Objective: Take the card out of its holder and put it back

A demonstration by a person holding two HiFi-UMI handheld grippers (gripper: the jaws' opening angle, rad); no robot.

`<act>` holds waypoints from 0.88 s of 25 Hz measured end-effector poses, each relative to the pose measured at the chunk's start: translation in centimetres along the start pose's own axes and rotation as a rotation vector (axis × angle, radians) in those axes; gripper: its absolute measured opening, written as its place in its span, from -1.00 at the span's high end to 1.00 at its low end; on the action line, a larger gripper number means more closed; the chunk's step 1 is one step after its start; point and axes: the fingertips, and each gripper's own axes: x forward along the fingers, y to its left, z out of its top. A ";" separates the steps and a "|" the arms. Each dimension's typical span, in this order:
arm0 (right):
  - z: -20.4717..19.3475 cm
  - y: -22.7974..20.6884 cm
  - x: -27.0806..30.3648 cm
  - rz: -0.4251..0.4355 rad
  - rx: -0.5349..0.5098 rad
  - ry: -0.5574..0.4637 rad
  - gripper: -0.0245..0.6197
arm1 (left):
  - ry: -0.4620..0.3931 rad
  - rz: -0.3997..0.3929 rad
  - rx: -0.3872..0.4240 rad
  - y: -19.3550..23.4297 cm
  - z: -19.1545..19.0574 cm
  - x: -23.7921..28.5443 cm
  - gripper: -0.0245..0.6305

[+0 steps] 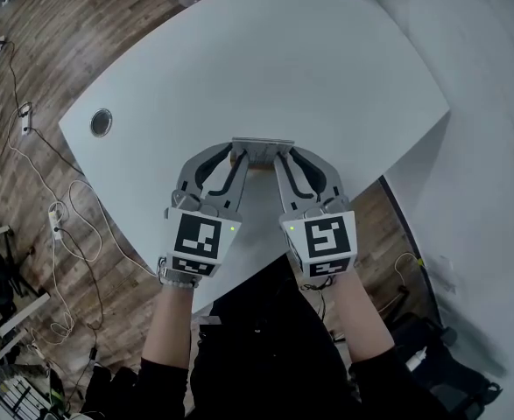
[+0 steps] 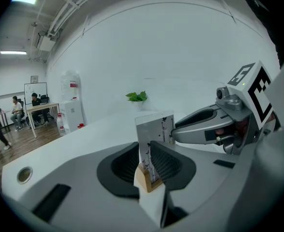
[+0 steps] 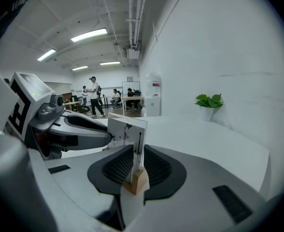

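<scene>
**Card still seated, lift not yet begun**

I am looking at a job that is only just starting. The pale rectangular card printed with thin black flower stems (image 2: pixel 156 128) is standing upright in the slot of its small light-wood block holder (image 2: pixel 144 180). That holder is sitting on the white curved-edge table (image 1: pixel 265 59), near the edge closest to me. Nothing has been taken out yet, so both the removal and the return are still ahead of me.

I am bringing both tools in on the card, one at each end. The left gripper (image 2: pixel 144 152) is straddling the card's left end with its jaws narrowly apart. The card is sitting between the ribbed pads, and I am not seeing either pad press on it. The right gripper (image 3: pixel 134 154) is doing the same at the right end: a narrow gap, the card between, no firm clamp that I can make out.

The card is looking thin, flat and stiff, with clean edges. I am judging that it would slide out easily with a straight upward pull.
</scene>
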 end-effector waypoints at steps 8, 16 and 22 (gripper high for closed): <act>0.0 0.0 0.1 0.001 0.019 -0.005 0.64 | 0.002 -0.003 0.014 0.0 -0.1 -0.1 0.70; 0.1 0.1 -0.2 -0.004 0.022 -0.005 0.64 | 0.001 -0.006 0.012 -0.1 0.0 -0.4 0.70; 0.2 0.4 -0.4 -0.004 0.017 -0.005 0.65 | 0.002 -0.005 0.015 -0.1 0.1 -0.7 0.71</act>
